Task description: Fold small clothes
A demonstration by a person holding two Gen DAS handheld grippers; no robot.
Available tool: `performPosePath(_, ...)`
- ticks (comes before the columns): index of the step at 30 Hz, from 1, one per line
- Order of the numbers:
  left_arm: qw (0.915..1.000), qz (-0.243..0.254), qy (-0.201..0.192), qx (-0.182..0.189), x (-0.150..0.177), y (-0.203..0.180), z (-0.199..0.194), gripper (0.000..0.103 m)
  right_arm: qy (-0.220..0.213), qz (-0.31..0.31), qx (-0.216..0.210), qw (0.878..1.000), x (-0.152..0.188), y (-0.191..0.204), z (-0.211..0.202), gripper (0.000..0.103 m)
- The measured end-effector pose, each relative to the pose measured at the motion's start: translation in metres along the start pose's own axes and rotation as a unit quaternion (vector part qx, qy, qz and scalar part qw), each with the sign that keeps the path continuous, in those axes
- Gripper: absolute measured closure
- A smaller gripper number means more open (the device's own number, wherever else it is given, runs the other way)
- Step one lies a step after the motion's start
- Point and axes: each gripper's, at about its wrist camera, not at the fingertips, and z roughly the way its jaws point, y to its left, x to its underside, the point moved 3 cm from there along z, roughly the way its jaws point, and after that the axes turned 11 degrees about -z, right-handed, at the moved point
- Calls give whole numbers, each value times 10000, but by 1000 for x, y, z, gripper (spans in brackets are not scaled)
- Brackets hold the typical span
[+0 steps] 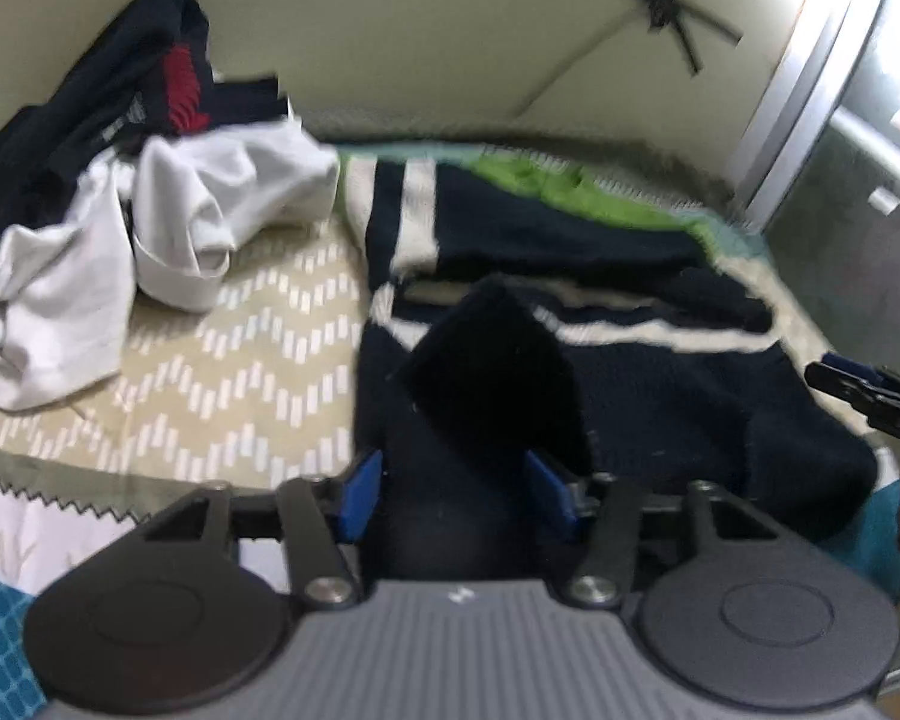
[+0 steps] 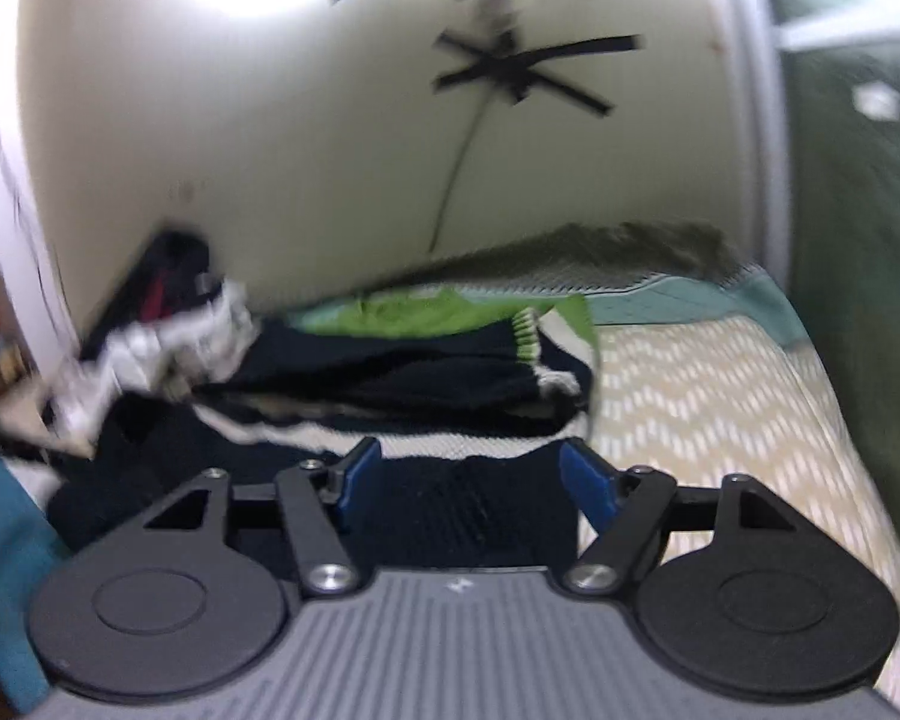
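At the far left corner of the bed (image 1: pixel 222 360), against the wall, lies a heap of dark garments (image 1: pixel 108 78) with a red patch, and in front of it a crumpled white garment (image 1: pixel 150 228) spreads toward the left edge. The bedcover is beige with a pale chevron print, bare in the middle between the white garment and the navy sweater (image 1: pixel 660 396).

The navy sweater, crossed by white stripes, lies flat across the right half of the bed, with a green garment (image 1: pixel 546 180) behind it near the far edge. A dark flap of the sweater stands up just ahead of the left gripper (image 1: pixel 456 492). That gripper's blue pads are spread, with navy cloth lying between them; the pads do not visibly press on it.

At the right edge of the left wrist view, the right gripper (image 2: pixel 471 480) shows as a dark tip over the sweater's right end. In its own view its blue pads stand wide apart, above the sweater's near edge, with ribbed navy knit between them but not clamped. Both views are blurred.
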Motion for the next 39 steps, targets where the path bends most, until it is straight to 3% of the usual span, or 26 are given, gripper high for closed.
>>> performPosePath(1, 10000, 16, 44, -57, 0, -1, 5, 76, 200, -190, -10, 9996, 1, 4, 12, 62)
performPosePath(2, 9999, 68, -29, -130, 0, -2, 6, 85, 479, -311, -95, 9983, 3, 7, 27, 101)
performPosePath(3, 9998, 103, -67, -186, 0, -3, 5, 89, 731, -359, -215, 9965, 7, 8, 39, 101)
performPosePath(5, 9998, -37, -84, -174, 0, 2, 2, 93, 447, -180, -105, 9988, 0, -2, 37, 103)
performPosePath(7, 9996, -223, -28, -157, 0, 11, 2, 93, 7, 762, 338, 9965, -5, -42, 29, 102)
performPosePath(9, 9996, -218, -33, -178, 0, 13, -1, 89, -152, 1919, 668, 9790, 5, -84, 23, 98)
performPosePath(10, 9997, -159, -46, -194, 0, 12, -4, 89, -142, 2070, 814, 9748, 9, -90, 21, 67)
performPosePath(11, 9997, -72, -88, -201, 0, 10, -6, 87, -80, 1954, 804, 9774, 11, -88, 18, 47)
performPosePath(13, 9994, 100, -238, -248, -5, 4, -12, 67, -73, 1530, 895, 9841, 12, -75, 10, 48)
performPosePath(15, 9986, 235, -377, -280, -12, -4, -12, 56, -160, 1309, 760, 9884, 12, -62, 0, 49)
performPosePath(18, 9979, 359, -400, -359, -26, -14, 1, 59, -212, 1391, 391, 9893, 15, -49, -3, 49)
performPosePath(20, 9973, 395, -234, -579, -32, -14, 21, 62, -100, 1204, 259, 9923, 17, -35, 2, 58)
performPosePath(23, 9965, 450, -20, -710, -35, -10, 34, 57, 501, 532, 509, 9960, 30, -18, 18, 60)
performPosePath(24, 9965, 491, 41, -674, -38, -9, 29, 57, 455, 370, 559, 9967, 29, -17, 14, 59)
performPosePath(26, 9971, 509, -171, -543, -55, -8, 9, 58, 373, 288, 665, 9967, 19, -21, 3, 55)
performPosePath(29, 9957, 545, -591, -463, -95, -17, -11, 55, -5, 468, 258, 9986, -15, -37, -9, 54)
performPosePath(31, 9948, 654, -668, -395, -125, -32, -8, 55, -110, 486, 3, 9988, -43, -44, -2, 52)
performPosePath(34, 9942, 874, -548, -319, -165, -62, 26, 48, 5, 268, -391, 9989, -87, -47, 41, 44)
performPosePath(39, 9946, 887, -189, -509, -216, -88, 123, 43, 555, 219, -781, 9952, -135, -47, 149, 42)
